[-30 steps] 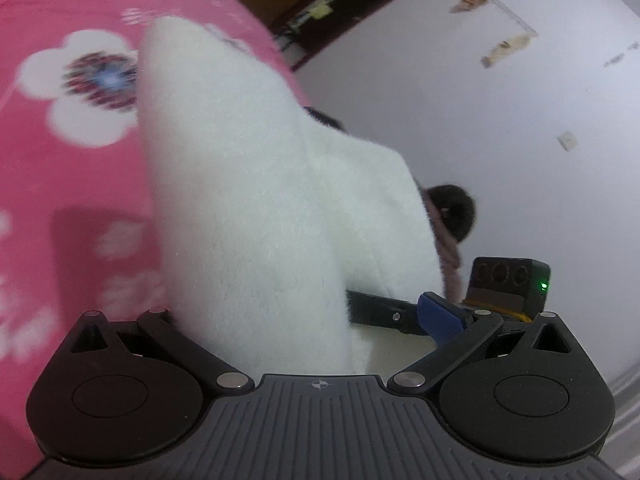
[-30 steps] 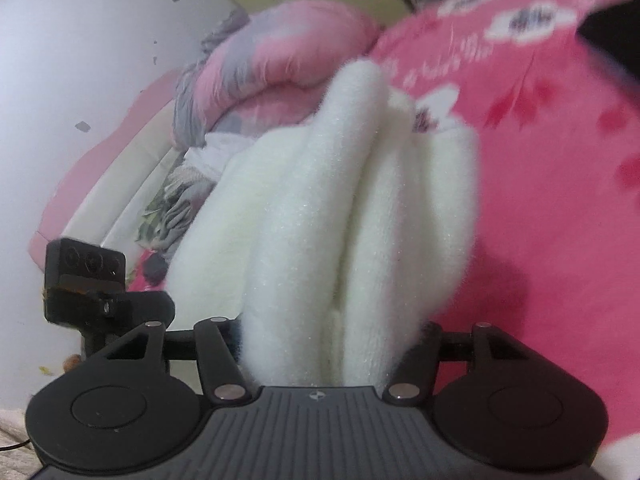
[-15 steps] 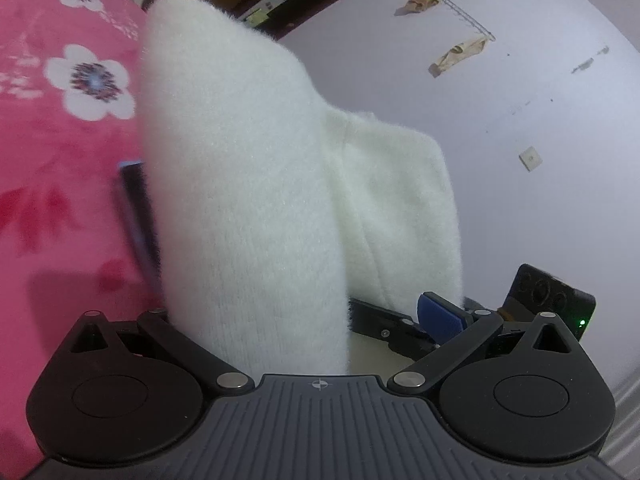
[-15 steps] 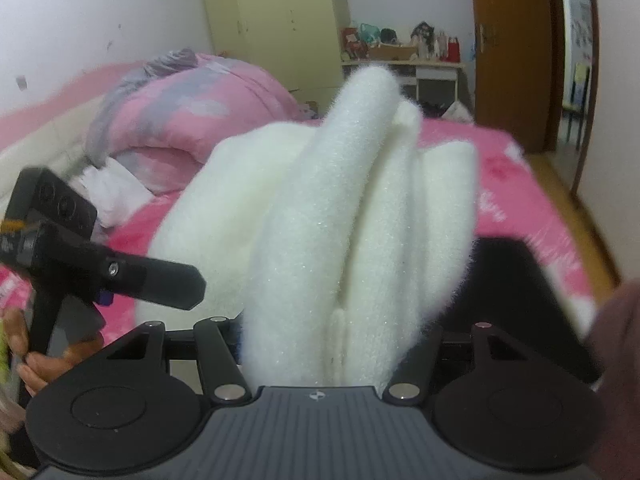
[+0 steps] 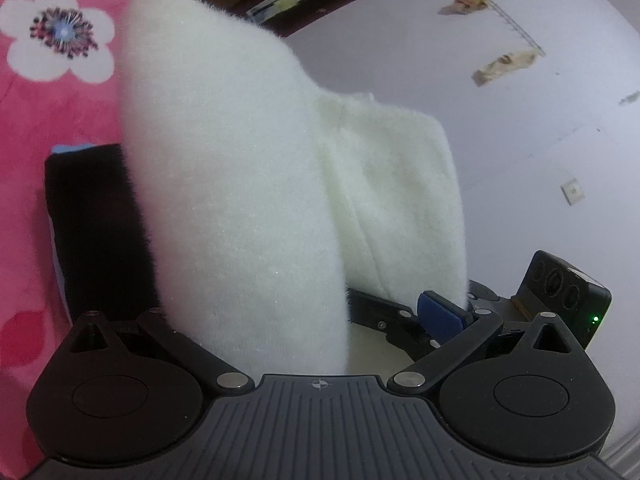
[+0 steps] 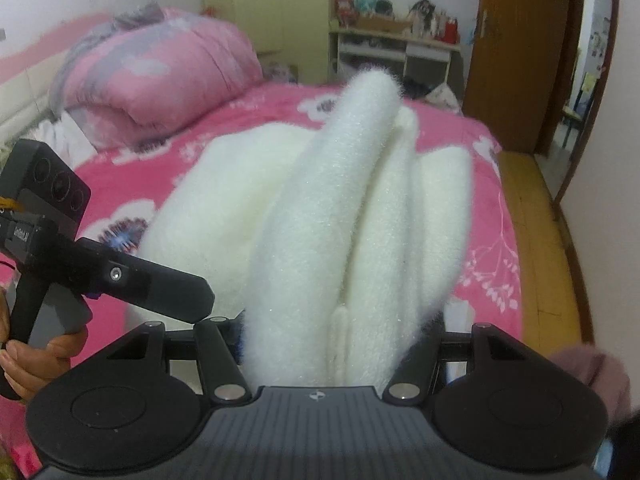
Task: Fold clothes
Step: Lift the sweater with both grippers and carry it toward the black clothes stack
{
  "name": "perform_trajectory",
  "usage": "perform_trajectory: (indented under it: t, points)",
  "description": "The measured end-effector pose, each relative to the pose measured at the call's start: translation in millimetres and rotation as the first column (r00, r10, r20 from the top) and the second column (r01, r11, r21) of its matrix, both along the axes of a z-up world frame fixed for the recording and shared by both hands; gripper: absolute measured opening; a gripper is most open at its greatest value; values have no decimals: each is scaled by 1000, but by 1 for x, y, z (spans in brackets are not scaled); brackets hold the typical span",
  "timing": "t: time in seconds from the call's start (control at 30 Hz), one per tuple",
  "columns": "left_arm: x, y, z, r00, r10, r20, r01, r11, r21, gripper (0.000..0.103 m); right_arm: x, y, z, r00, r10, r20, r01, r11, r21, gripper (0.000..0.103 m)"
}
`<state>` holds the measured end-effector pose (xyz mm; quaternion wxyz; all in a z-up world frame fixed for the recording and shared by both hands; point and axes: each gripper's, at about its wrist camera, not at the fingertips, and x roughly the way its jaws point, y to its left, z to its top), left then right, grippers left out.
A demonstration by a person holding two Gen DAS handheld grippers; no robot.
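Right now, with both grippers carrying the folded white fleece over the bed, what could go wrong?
The white fleece is bunched thick in the right gripper, so inner layers could slip and the fold open. It blocks both cameras, hiding the landing spot. The dark folded garment lies close below on the pink bedspread; setting down blind might disturb it.

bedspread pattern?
Pink bedspread with white flowers; clearest in the left wrist view.

L wrist cam looks along its tool, white garment (image 5: 240, 200) v close, wall behind; R cam faces down the bed (image 6: 480, 184) twd door; both share garment, pink bed
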<state>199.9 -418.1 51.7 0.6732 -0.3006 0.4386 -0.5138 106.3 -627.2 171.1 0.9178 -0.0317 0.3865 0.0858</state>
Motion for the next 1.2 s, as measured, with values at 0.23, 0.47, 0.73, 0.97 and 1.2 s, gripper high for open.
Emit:
perform_trajectory:
  t: [0.23, 0.47, 0.73, 0.97, 1.2]
  points:
    - [10, 2, -45, 999, -3, -35, 5, 998, 55, 103, 32, -37, -58, 999, 2, -55, 0, 999, 45, 64]
    - [21, 52, -71, 995, 22, -101, -22, 1000, 4, 103, 33, -76, -75, 998, -55, -6, 56, 990, 132, 83]
    - [11, 103, -23, 982, 162, 100, -161, 987, -19, 103, -2, -115, -52, 921, -289, 259, 263, 956, 133, 100]
    - [4, 26, 32, 904, 128, 408, -195, 973, 126, 103, -69, -98, -28, 721, -523, 455, 491, 848, 198, 77]
    - [3, -46, -10, 822, -36, 568, -240, 883, 403, 103, -87, -51, -105, 827, -448, 340, 441, 892, 101, 65]
